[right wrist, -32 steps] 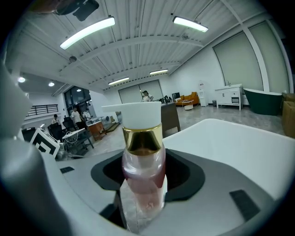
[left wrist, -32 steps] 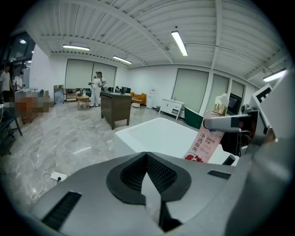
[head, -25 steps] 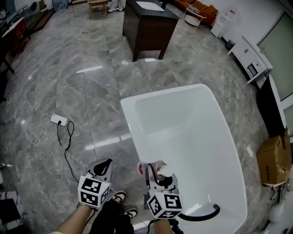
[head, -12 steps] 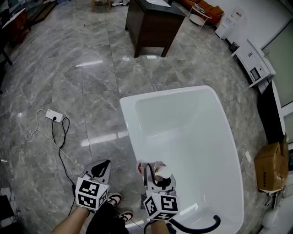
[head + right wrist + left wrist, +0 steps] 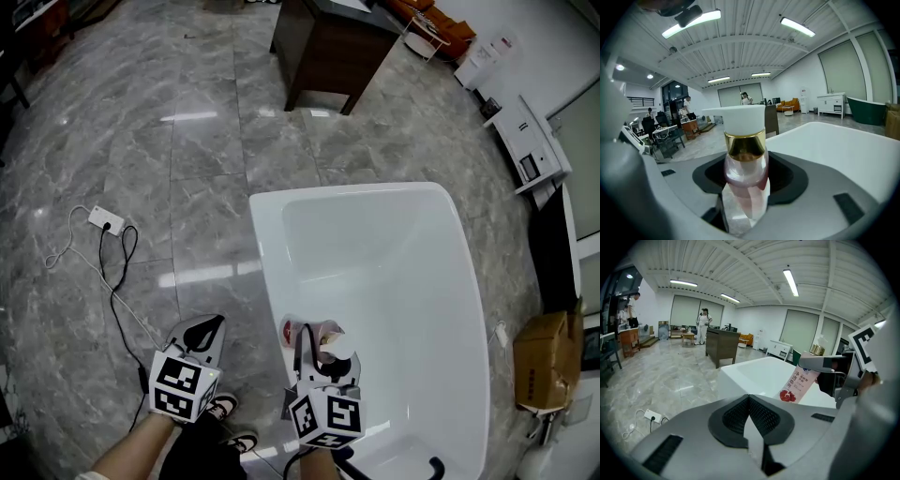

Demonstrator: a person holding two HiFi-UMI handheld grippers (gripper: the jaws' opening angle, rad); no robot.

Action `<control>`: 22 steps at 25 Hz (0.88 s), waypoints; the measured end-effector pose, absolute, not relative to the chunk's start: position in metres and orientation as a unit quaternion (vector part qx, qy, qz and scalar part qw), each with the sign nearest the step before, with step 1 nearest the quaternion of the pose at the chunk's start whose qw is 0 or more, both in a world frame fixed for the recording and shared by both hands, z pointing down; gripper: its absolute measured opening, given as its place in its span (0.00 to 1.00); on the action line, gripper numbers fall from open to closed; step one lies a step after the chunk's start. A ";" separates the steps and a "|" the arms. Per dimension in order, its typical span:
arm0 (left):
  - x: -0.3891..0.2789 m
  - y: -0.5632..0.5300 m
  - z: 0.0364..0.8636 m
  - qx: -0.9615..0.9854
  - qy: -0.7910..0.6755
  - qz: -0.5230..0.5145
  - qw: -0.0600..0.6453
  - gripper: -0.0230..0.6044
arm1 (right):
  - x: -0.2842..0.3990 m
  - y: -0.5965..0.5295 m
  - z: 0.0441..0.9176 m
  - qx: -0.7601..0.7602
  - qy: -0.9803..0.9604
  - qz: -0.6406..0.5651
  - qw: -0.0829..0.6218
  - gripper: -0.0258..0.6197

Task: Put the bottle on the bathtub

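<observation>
Pinches the bottle (image 5: 744, 164) in the right tongs (image 5: 315, 354), tilted, base down over the bathtub's (image 5: 265, 272) near left rim; left tongs (image 5: 208, 328) pressed together, empty, farther out.

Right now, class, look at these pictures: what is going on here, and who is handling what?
A person stands beside a white bathtub with a gripper in each hand. The right gripper is shut on a pink bottle with a white cap, holding it at the tub's near rim, not yet released. The left gripper is shut and empty, over the floor next to the tub.
</observation>
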State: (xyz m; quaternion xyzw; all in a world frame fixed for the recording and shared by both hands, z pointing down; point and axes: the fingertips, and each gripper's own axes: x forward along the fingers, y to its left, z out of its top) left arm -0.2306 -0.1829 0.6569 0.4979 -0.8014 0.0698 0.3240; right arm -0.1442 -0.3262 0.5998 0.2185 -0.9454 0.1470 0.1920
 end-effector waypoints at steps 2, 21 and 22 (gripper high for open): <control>-0.234 -0.186 0.658 0.496 -0.805 0.065 0.321 0.06 | -0.147 -0.328 0.602 0.217 -0.947 0.144 0.189 0.40; -0.232 -0.183 0.675 0.483 -0.808 0.057 0.333 0.06 | -0.163 -0.338 0.610 0.201 -0.948 0.139 0.203 0.40; -0.231 -0.183 0.674 0.483 -0.808 0.057 0.333 0.06 | -0.163 -0.338 0.610 0.200 -0.948 0.139 0.204 0.40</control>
